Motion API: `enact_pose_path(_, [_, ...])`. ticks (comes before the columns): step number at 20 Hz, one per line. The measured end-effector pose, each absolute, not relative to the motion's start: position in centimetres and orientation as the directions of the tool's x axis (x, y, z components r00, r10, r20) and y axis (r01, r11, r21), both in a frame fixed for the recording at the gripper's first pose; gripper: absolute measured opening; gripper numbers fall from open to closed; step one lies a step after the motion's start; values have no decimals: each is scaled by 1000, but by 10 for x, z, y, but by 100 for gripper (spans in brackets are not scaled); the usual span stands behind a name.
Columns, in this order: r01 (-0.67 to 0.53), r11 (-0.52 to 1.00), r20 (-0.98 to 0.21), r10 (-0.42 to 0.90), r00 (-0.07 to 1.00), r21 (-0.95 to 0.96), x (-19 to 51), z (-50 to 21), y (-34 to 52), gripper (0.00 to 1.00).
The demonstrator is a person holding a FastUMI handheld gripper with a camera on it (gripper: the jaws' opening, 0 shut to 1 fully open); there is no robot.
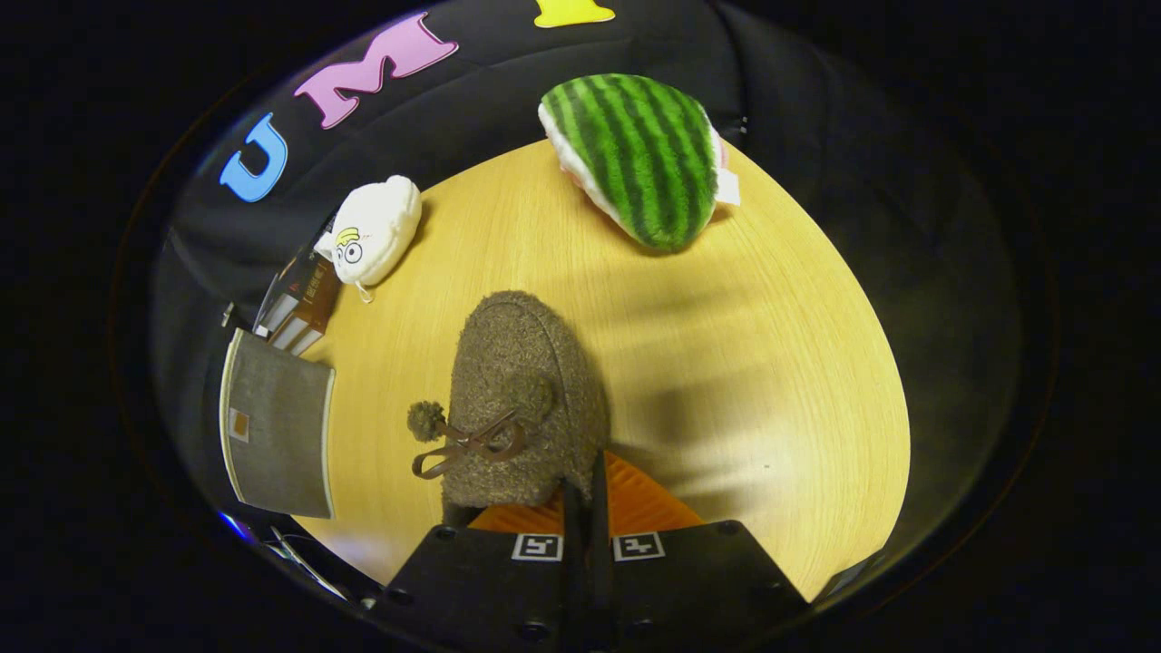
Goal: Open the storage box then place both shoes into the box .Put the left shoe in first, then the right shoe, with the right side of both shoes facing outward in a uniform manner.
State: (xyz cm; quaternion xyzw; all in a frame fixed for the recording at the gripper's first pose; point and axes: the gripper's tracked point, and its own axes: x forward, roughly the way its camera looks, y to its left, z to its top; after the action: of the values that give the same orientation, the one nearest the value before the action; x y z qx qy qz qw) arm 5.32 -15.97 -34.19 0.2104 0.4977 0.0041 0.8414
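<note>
The tongs (pixel 585 508) are drawn close together at the bottom of the gripper view, and they pinch the heel edge of a brown fuzzy slipper-shoe (pixel 526 399), so the shoe hangs forward from them with its toe pointing away over the surface (pixel 771 363). Gripping at the back rim makes sense: it is the thinnest, stiffest part of a soft shoe, and it leaves the body free to be slid into a box toe first or turned so one side faces out. A small bow with a pompom (pixel 453 440) sits on the upper, drooping toward the left, which suggests the shoe is lifted and slightly tilted, not lying flat. Whether it is the left or right shoe I cannot tell. Beyond and to the left of the tongs, at the edge of the surface, lies a grey flat panel (pixel 277 435) that may be the storage box or its lid; its open or closed state is unclear. Just past it stands a small brown carton (pixel 304 304), touching a white plush toy (pixel 374 229). Farthest off, near the booth wall, rests a watermelon plush (pixel 635 154), well apart from the shoe.
</note>
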Motion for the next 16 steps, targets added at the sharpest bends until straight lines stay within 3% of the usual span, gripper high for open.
enact_pose_path(8, [246, 845, -763, 257, 593, 475, 61, -272, -105, 6])
enact_pose_path(16, [182, 786, -665, 347, 662, 591, 59, -186, 10, 5])
